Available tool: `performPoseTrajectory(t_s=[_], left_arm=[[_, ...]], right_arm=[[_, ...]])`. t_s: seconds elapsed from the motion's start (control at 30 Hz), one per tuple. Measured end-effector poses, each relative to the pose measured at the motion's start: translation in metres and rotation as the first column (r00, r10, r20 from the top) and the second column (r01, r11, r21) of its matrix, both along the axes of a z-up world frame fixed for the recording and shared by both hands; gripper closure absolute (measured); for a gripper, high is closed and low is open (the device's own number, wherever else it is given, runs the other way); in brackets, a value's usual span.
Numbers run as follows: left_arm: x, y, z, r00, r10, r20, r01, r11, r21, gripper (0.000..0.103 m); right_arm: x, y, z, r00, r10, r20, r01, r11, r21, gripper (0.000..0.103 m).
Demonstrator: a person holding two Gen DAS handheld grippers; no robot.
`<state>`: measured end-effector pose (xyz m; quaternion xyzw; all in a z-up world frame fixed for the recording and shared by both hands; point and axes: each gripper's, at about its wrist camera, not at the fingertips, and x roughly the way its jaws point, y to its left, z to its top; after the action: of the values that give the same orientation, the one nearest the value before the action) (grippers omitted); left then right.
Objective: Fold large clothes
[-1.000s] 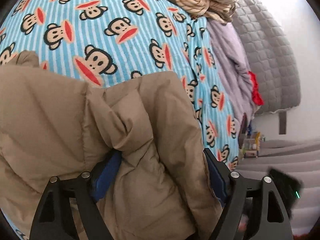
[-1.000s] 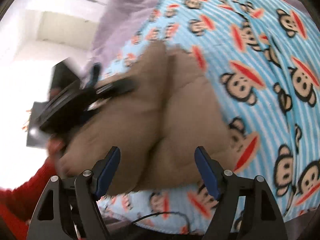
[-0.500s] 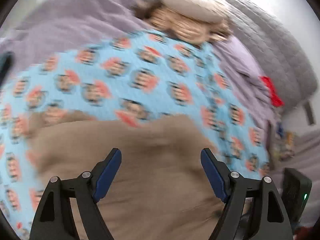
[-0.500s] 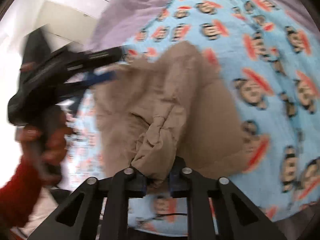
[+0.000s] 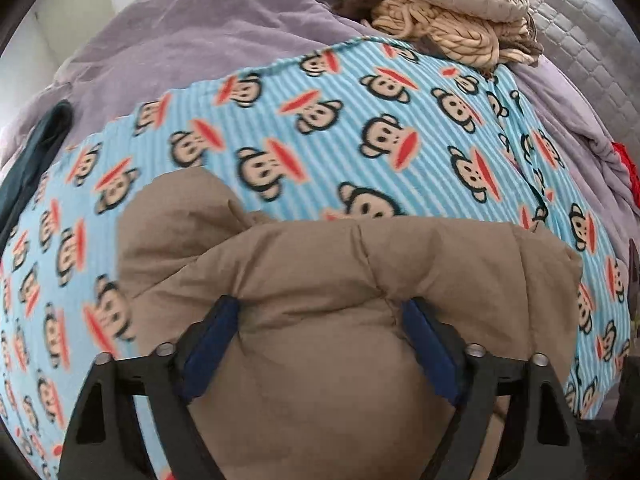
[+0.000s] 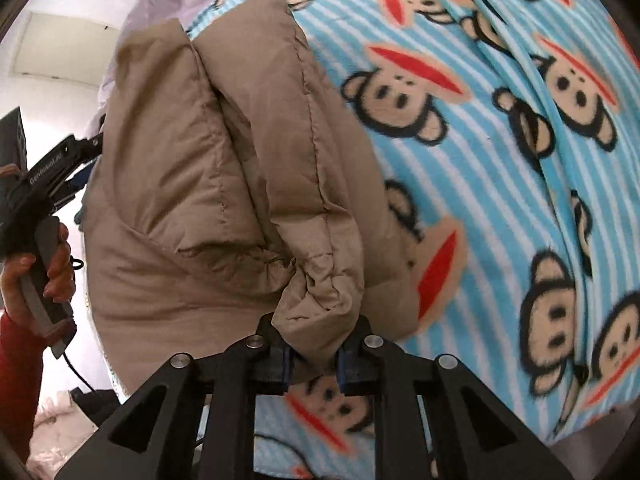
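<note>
Soft daylight, fisheye-warped, blurry edges

Monkey-print blanket [image 5: 360, 128]; purple duvet [image 5: 192, 40]; perhaps yarn [image 5: 448, 32].

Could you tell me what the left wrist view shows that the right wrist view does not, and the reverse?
Only the left wrist view shows the cream knitted bundle, the purple duvet spread behind, and the left claw standing wide around a bulge of jacket. Only the right wrist view shows the right claw pinched on a jacket fold, and the person's hand holding the other tool. Both show the tan puffer jacket lying on the monkey-print blanket.
</note>
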<state>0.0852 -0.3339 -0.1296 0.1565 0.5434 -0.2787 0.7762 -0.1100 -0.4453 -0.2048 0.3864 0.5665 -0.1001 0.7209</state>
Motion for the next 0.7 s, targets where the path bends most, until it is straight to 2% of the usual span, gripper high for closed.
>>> performPoseTrajectory(t_s=[0.13,0.17,0.23,0.3,0.33,0.37,0.43,0.5,0.6,0.67,0.7], left_arm=[[-0.004,-0.013,-0.003,1.0,-0.008,0.025,0.007,0.999,0.042,0.016],[-0.004,-0.01,-0.003,1.0,-0.008,0.022,0.007,0.999,0.039,0.016],[-0.003,-0.006,-0.004,1.0,-0.006,0.016,0.005,0.999,0.033,0.016],[-0.002,-0.003,-0.004,1.0,-0.002,0.011,0.002,1.0,0.026,0.016],[-0.002,-0.003,-0.005,1.0,-0.002,0.012,0.002,1.0,0.024,0.016],[-0.003,-0.003,-0.005,1.0,-0.003,0.014,0.002,1.0,0.026,0.016],[-0.002,-0.004,-0.005,1.0,-0.001,0.018,0.0,0.999,0.033,0.016],[-0.002,-0.003,-0.005,1.0,0.005,0.018,-0.006,0.999,0.037,0.016],[-0.001,-0.003,-0.004,1.0,0.006,0.017,-0.006,0.999,0.041,0.016],[-0.002,-0.004,-0.004,1.0,0.004,0.018,-0.005,0.999,0.042,0.016],[-0.002,-0.004,-0.004,1.0,0.004,0.018,-0.005,0.999,0.043,0.016]], right_arm=[[-0.001,-0.016,-0.011,1.0,-0.021,-0.019,0.023,0.995,0.097,0.085],[-0.002,-0.018,-0.005,1.0,-0.014,-0.027,0.016,0.995,0.103,0.077],[-0.003,-0.033,0.012,1.0,0.003,-0.031,-0.002,0.999,0.054,0.068],[-0.008,-0.04,0.039,1.0,0.001,0.017,-0.001,1.0,-0.004,0.055],[-0.011,-0.046,0.054,0.998,-0.011,0.057,0.012,1.0,-0.023,0.036],[-0.011,-0.051,0.064,0.996,-0.024,0.087,0.027,0.999,-0.034,0.027],[-0.007,-0.061,0.082,0.989,-0.04,0.143,0.048,0.998,-0.051,0.027],[0.01,-0.065,0.089,0.989,-0.006,0.146,0.017,0.997,-0.073,0.027],[0.048,-0.062,0.076,0.991,0.067,0.118,-0.056,0.994,-0.092,0.027],[0.064,-0.051,0.072,0.986,0.117,0.119,-0.105,0.989,-0.101,0.019],[0.071,-0.047,0.07,0.984,0.133,0.121,-0.119,0.987,-0.112,0.019]])
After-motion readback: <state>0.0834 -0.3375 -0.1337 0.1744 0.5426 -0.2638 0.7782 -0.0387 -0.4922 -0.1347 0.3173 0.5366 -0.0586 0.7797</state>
